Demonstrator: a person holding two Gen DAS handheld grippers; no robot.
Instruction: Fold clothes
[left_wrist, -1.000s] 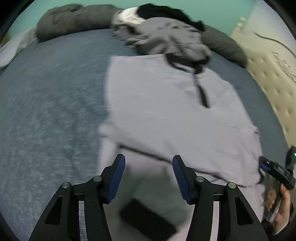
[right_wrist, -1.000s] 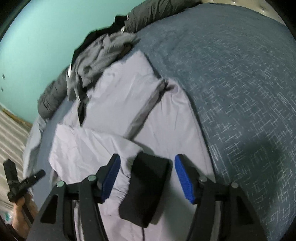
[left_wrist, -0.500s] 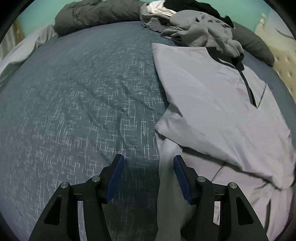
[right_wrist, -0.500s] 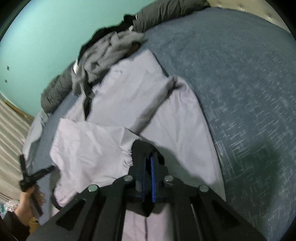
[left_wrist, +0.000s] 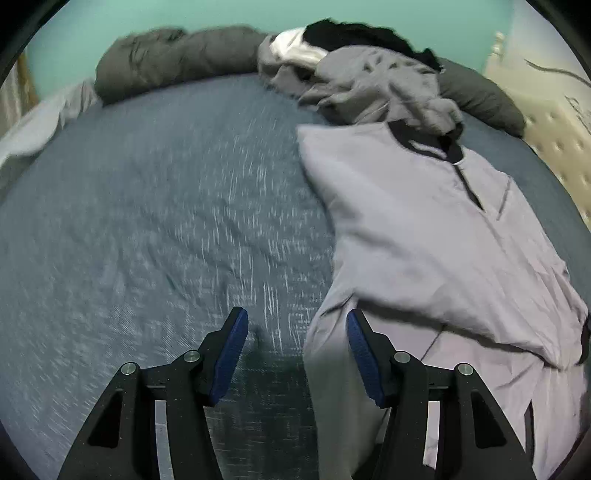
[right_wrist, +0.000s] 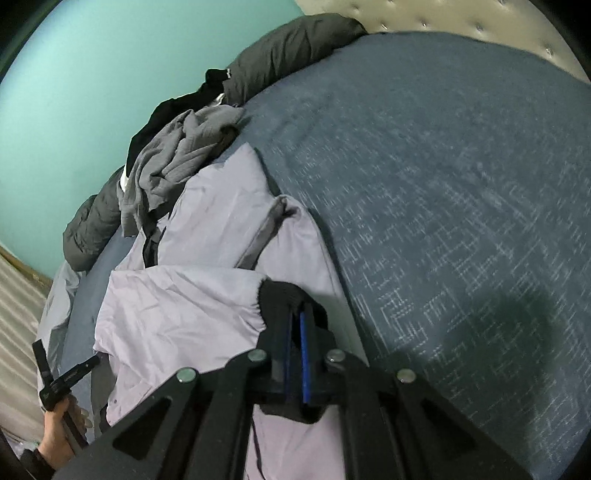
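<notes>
Left wrist view: left gripper (left_wrist: 295, 354) w/ jaws spread, nothing pinched; lilac garment (left_wrist: 436, 236) lies flat on the blue bed (left_wrist: 147, 221), its edge by the right-hand jaw, contact unclear thru blur. Right wrist view: right gripper (right_wrist: 293, 325) w/ jaws pressed together on the garment's black cuff (right_wrist: 275, 295).
</notes>
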